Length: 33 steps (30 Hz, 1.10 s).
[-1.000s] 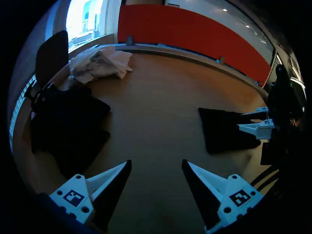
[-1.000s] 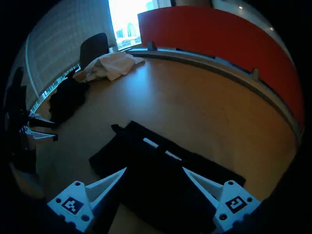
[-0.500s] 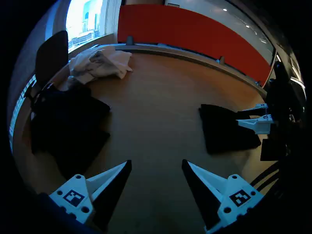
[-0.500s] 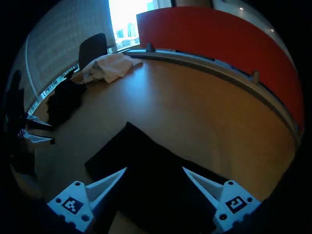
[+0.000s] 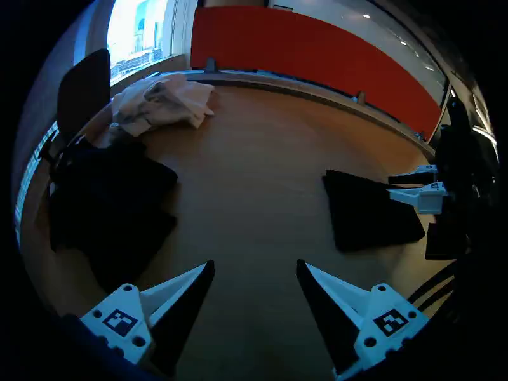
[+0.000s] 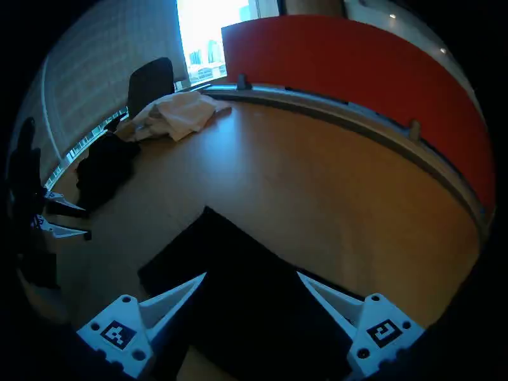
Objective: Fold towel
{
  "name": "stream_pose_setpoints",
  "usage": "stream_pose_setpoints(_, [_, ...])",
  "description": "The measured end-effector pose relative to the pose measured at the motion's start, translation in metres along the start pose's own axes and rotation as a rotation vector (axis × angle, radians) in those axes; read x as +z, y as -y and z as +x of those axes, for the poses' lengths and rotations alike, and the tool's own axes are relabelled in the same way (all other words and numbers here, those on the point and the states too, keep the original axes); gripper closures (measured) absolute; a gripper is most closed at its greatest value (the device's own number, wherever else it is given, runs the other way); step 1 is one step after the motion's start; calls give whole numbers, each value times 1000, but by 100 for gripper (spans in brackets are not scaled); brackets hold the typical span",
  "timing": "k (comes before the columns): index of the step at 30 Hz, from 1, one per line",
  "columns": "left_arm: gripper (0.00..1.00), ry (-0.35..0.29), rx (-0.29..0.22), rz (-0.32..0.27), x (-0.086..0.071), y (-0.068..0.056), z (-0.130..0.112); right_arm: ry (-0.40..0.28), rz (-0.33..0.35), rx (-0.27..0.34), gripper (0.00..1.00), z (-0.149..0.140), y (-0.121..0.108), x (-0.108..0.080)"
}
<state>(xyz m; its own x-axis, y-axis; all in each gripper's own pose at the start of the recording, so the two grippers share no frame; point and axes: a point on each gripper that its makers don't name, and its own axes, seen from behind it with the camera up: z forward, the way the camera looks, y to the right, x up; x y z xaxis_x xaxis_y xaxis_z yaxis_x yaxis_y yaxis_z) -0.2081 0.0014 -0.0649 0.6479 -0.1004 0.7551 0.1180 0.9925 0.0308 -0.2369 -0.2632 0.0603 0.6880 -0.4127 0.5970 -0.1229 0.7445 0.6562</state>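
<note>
Wooden table, long and curved, with a red panel along its far edge and a bright window at the far corner. Both my pairs of jaws stand wide apart and grip nothing. Left gripper: fingers spread over bare wood, nothing between them. Right gripper: fingers spread with the towel lying flat on the table under and between them; neither finger presses on it. Towel count: one, dark, folded to a flat rectangle, near the table's near edge on my right side. Left gripper view shows the towel whole from the side, with the right gripper at its right end, one finger above the other with a gap between; whether they touch the cloth I cannot tell. Right gripper view shows the left gripper far off at the left rim, fingers parted, well apart from the towel. Other cloth, two heaps: one white heap at the far corner by the window, one dark heap nearer along the left side, the two just beside each other. One dark chair stands behind the heaps. Grippers counted: two.
</note>
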Motion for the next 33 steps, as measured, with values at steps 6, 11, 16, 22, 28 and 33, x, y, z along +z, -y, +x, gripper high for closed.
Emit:
stream_pose_setpoints(6, [5,-1,2,-2,0,-2,1,1,0,1,10,-3,0,-4])
stream_pose_setpoints(11, [5,-4,9,-2,-1,-3,3,4,-4,2,10,-11,-2,-12])
stream_pose_setpoints(16, [5,-6,13,-2,-3,-3,3,7,-15,11,10,-22,-7,-23])
stream_pose_setpoints(22, [4,-8,18,-2,-5,-4,3,11,-32,31,10,-36,-16,-37])
stream_pose_setpoints(28, [4,-8,26,-2,-6,-6,3,14,-46,43,10,-50,-23,-52])
stream_pose_setpoints(33, [4,-9,32,-1,-7,-7,3,18,-60,49,10,-61,-30,-65])
